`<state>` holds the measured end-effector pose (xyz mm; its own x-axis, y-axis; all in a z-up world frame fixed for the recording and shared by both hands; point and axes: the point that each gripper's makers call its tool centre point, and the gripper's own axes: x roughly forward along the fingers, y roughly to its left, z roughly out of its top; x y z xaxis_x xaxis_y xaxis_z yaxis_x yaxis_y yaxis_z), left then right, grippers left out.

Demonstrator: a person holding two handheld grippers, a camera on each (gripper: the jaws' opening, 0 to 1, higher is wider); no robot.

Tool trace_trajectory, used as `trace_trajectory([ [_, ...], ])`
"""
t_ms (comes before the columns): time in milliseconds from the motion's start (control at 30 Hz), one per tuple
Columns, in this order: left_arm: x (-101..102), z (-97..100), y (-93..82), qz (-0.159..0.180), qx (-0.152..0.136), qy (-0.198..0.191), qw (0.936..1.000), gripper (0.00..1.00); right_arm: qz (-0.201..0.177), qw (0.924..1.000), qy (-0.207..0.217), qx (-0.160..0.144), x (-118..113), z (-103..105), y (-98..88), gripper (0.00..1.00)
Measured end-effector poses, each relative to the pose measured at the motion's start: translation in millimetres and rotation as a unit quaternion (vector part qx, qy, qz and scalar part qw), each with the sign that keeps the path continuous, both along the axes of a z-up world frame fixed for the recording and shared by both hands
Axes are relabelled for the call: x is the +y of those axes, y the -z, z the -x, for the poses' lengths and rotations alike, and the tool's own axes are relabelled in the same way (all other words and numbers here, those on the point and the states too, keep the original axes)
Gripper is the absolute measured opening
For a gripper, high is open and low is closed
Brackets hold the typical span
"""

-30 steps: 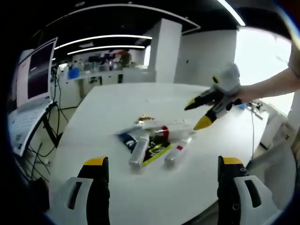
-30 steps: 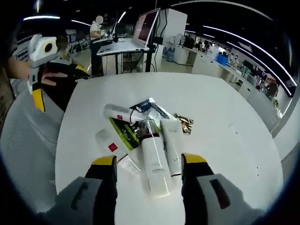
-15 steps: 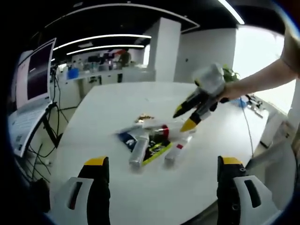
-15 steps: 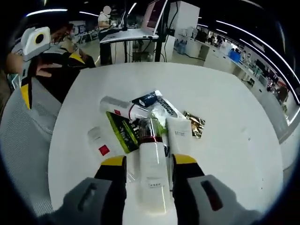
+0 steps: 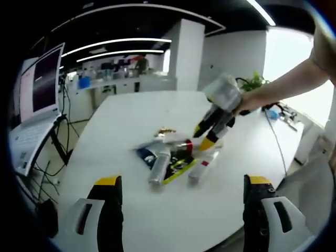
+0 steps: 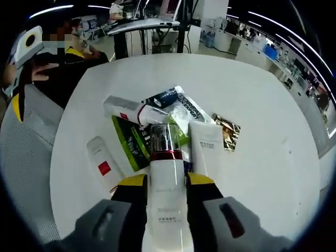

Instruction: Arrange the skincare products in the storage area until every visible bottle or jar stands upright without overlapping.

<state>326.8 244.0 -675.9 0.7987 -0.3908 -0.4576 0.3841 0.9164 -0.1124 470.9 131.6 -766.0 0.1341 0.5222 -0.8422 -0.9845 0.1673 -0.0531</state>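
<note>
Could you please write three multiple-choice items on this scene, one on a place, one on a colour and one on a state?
1. Where does the gold foil sachet lie?
A. beside the heap of products
B. under the laptop
C. on the floor

2. What colour is the band below the clear cap of the white bottle?
A. blue
B. red
C. yellow

3. How do the products stand on the white table?
A. all upright
B. stacked in a box
C. lying down and overlapping

Answers: 1 A, it lies at the heap's edge; 2 B, a red ring shows; 3 C, tubes and sachets lie crossed; the right gripper has its fingers around the bottle.
</note>
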Motion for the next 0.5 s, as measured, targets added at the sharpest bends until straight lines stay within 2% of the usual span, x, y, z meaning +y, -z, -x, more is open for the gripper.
trace_trajectory([
  [300,-2,1.3,-0.3,-0.008,0.0,0.006,0.9999,0.94,0.056,0.9981,-0.023,0.008,0,0,11.6,0.29],
  [500,-3,1.8,-0.1,-0.008,0.002,0.008,0.9999,0.94,0.105,0.9935,-0.044,0.006,-1,0,19.6,0.3],
])
